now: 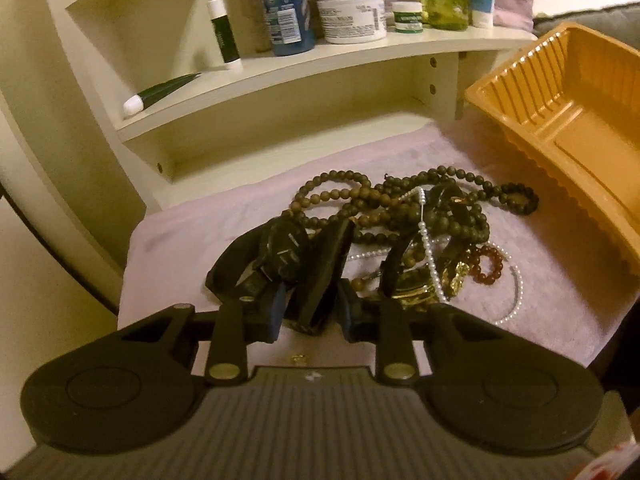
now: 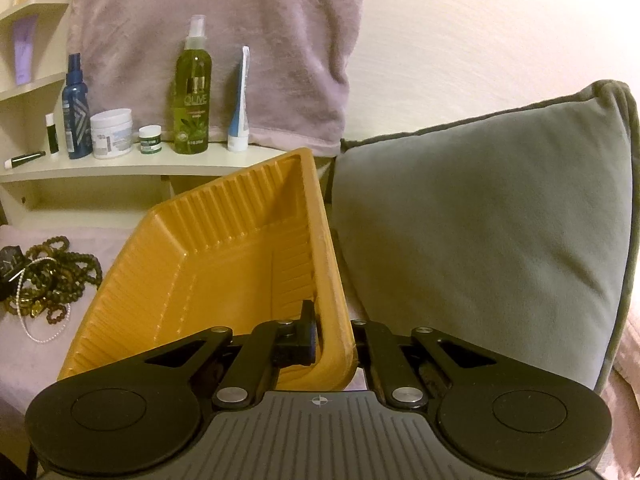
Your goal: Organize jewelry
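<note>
The left gripper pointed down at the near left side of the jewelry pile, which lay on the pale pink cloth in front of the cream shelf unit. Its jaws were partly closed around a black watch strap, and the black watch sat just to the left of them; I could not tell if the pads were pressing the strap yet. The strap ran away from the gripper, toward the shelf. The brown bead strings, the pearl string and a gold piece lay to the right, closer to the orange tray. The left gripper was the nearer one to the pile. The right gripper was clenched on the near rim of the orange tray and held it tipped up beside the grey pillow, at the right edge of the cloth. The watch would likely go right, into that tray. On the shelf, the green spray bottle read "OLIVE". The writing on the white jar and the blue bottle was too blurry to read.
</note>
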Demonstrator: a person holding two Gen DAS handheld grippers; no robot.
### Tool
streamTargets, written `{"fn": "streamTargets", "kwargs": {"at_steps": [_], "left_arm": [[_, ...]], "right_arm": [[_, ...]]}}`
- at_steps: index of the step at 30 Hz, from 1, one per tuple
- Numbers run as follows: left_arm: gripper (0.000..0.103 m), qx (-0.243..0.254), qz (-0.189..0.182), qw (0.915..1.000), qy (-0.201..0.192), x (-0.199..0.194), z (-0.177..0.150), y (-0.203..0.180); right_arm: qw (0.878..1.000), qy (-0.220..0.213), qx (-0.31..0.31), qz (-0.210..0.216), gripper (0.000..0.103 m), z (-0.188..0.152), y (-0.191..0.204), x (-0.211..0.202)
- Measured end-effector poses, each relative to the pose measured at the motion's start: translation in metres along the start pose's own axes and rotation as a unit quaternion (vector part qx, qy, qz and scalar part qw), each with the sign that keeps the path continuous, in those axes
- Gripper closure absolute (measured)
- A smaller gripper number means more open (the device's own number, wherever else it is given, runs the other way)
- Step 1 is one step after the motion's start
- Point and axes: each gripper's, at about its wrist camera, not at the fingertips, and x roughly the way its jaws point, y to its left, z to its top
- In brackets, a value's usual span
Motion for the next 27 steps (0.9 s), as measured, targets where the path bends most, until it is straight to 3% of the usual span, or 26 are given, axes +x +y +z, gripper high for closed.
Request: {"fn": "streamTargets", "kwargs": {"at_steps": [13, 19, 23, 27], "left_arm": [[0.076, 0.02, -0.021, 0.9995, 0.01, 0.004, 0.006, 0.005], [0.069, 0.04, -0.038, 0.9983, 0.02, 0.007, 0.003, 0.004], [0.068, 0.012, -0.046, 0.9987, 0.018, 0.008, 0.003, 0.01], [0.076, -0.012, -0.06, 0.9979, 0.02, 0.007, 0.004, 0.018]], "right_arm": [[1.0, -0.013, -0.016, -0.007, 0.098, 0.0, 0.002, -0.004], [1.0, -0.006, -0.008, -0.008, 0.098, 0.001, -0.001, -0.003], [1.0, -0.004, -0.007, -0.007, 0.098, 0.001, -0.002, -0.003], [1.0, -0.005, -0.008, -0.007, 0.098, 0.0, -0.001, -0.003]]}}
